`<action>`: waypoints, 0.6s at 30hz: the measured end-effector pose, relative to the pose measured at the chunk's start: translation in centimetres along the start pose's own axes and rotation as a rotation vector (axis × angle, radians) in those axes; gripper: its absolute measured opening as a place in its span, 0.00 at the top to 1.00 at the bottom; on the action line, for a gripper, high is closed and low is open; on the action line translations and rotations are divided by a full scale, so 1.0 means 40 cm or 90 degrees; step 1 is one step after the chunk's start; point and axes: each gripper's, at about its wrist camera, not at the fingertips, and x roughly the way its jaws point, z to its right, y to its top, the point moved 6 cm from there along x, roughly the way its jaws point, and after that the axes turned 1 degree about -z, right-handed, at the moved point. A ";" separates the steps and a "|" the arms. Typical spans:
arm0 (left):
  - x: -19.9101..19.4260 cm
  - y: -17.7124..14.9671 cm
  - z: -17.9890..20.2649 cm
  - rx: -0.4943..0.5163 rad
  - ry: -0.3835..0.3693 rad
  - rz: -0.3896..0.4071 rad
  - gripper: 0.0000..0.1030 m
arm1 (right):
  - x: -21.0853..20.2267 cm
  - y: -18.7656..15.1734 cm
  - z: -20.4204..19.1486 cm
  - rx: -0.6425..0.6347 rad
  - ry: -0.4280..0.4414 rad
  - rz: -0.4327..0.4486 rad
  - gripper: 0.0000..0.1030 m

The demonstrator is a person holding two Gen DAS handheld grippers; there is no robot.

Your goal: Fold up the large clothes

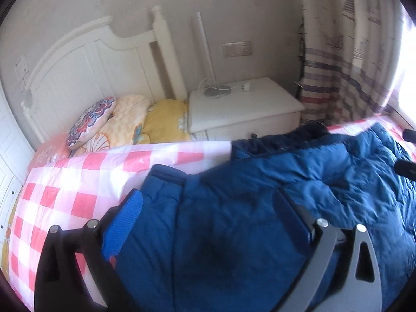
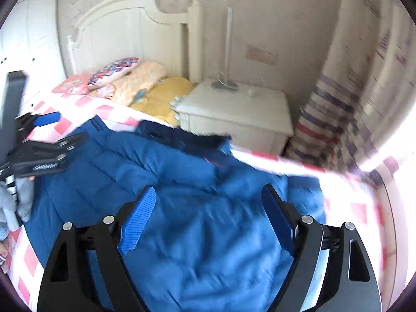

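We had both tools over the blue padded jacket [image 2: 166, 182], which lay spread on the pink-and-white checked bedspread [image 1: 65, 187] directly under and ahead of our fingers. Our right gripper [image 2: 208, 215] stood released: its two ribbed blue pads [image 2: 139, 221] were wide apart with jacket fabric showing in the gap below them, and neither pad pressed on the cloth. Our left gripper [image 1: 208, 218] looked the same in its own view, jaws spread and only the flat jacket between them, nothing pinched.

The relation that mattered was how the jacket ran against the tools. From the right tool, the dark collar [image 2: 182, 134] lay ahead, toward the white nightstand [image 2: 234, 111], and the body spread back toward us and off to the left. From the left tool, a sleeve with its darker cuff [image 1: 166, 174] lay just ahead of the left finger, reaching toward the bedspread's far side, while the bulk of the jacket stretched away to the right.

We judged the long axis to run across both tools. The left hand was nearer the sleeve and the right hand nearer the right edge, so each would take its own side for the next fold.
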 end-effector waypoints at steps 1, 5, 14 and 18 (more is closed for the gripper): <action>-0.002 -0.025 0.026 0.022 0.002 -0.017 0.02 | -0.008 -0.032 0.027 0.020 -0.007 -0.013 0.23; 0.055 -0.138 0.057 0.042 -0.034 -0.119 0.02 | -0.055 -0.158 0.118 0.098 0.015 -0.028 0.23; -0.200 -0.345 -0.230 -0.234 -0.169 -0.045 0.05 | -0.260 -0.475 0.262 0.251 0.147 0.056 0.21; -0.169 -0.458 -0.265 -0.257 -0.177 -0.083 0.05 | -0.245 -0.526 0.226 0.197 0.150 0.037 0.21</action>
